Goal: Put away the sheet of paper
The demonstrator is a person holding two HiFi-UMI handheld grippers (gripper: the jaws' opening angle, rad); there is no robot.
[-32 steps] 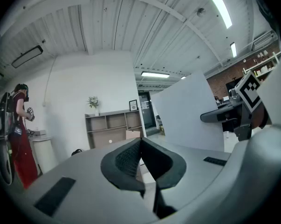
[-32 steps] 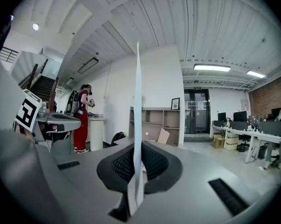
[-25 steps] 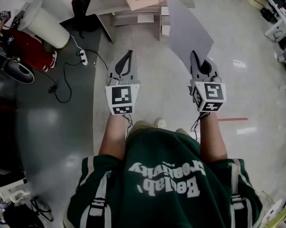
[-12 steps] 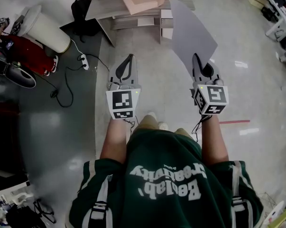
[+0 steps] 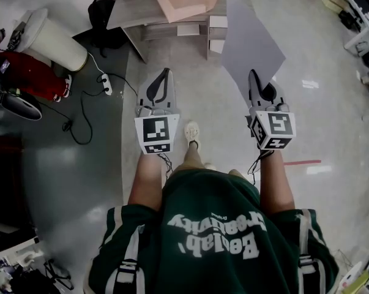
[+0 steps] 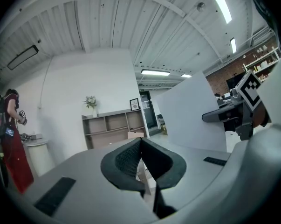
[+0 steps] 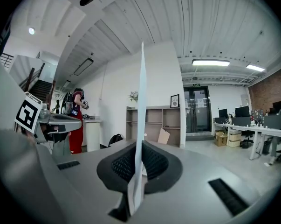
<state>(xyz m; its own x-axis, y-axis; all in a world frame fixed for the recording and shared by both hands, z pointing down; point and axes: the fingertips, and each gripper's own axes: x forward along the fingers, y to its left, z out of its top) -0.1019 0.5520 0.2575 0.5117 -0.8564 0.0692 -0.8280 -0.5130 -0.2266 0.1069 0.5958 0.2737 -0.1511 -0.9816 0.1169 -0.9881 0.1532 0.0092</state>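
You stand on a glossy pale floor [image 5: 212, 112] in an open workroom, a wooden shelf unit [image 5: 149, 12] at 12 o'clock and a red tape strip [image 5: 300, 162] at 4 o'clock. White lettering on your green shirt [image 5: 212, 225] is upside down and unreadable. Your right gripper [image 5: 253, 75] is clenched on the sheet of paper [image 5: 251, 45], plain pale grey and flat, reaching toward 1 o'clock. Your left gripper [image 5: 167, 72] is closed and empty.
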